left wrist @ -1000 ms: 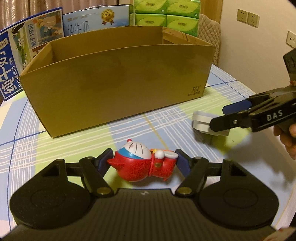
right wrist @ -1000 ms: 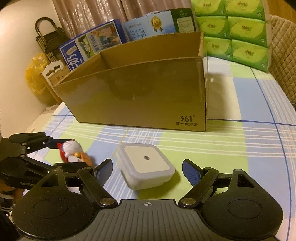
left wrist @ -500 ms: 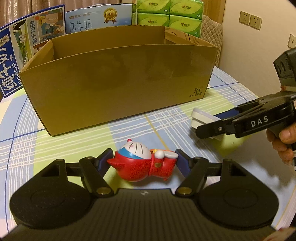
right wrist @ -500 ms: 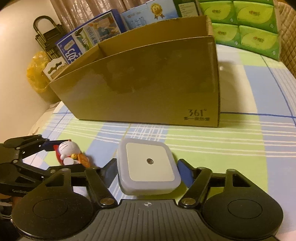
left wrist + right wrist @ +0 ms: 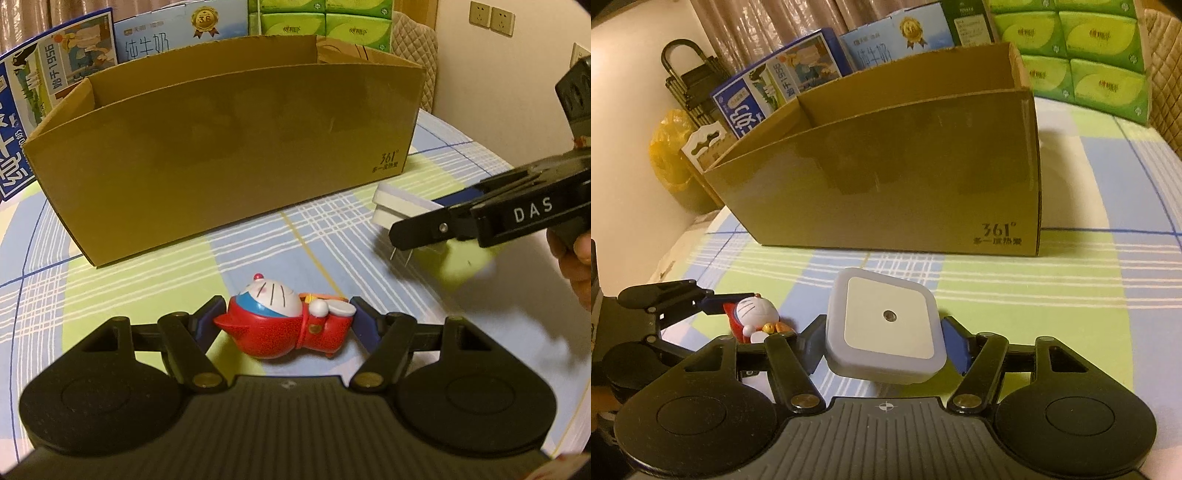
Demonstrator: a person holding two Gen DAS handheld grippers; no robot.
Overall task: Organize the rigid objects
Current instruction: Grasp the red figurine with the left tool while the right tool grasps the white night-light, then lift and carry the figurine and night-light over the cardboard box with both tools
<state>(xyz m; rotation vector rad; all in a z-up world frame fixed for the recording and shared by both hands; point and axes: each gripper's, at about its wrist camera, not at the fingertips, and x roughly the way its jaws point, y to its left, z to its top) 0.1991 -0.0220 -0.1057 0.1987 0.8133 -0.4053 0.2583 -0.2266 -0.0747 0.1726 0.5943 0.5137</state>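
Left wrist view: my left gripper (image 5: 286,325) pinches a red-suited plastic cat figurine (image 5: 286,326) lying near the checked table's (image 5: 147,280) front edge. Right wrist view: my right gripper (image 5: 884,341), jaws closing, clamps a white square plug-in night light (image 5: 886,326), before the open brown cardboard box (image 5: 905,177).

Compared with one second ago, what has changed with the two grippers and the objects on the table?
The right gripper closed its fingers around the white square night light and lifted it off the tablecloth; its plug pins now hang free. The fingers are still closing slightly. The left gripper stayed clamped on the red Doraemon toy, and the cardboard box did not move.
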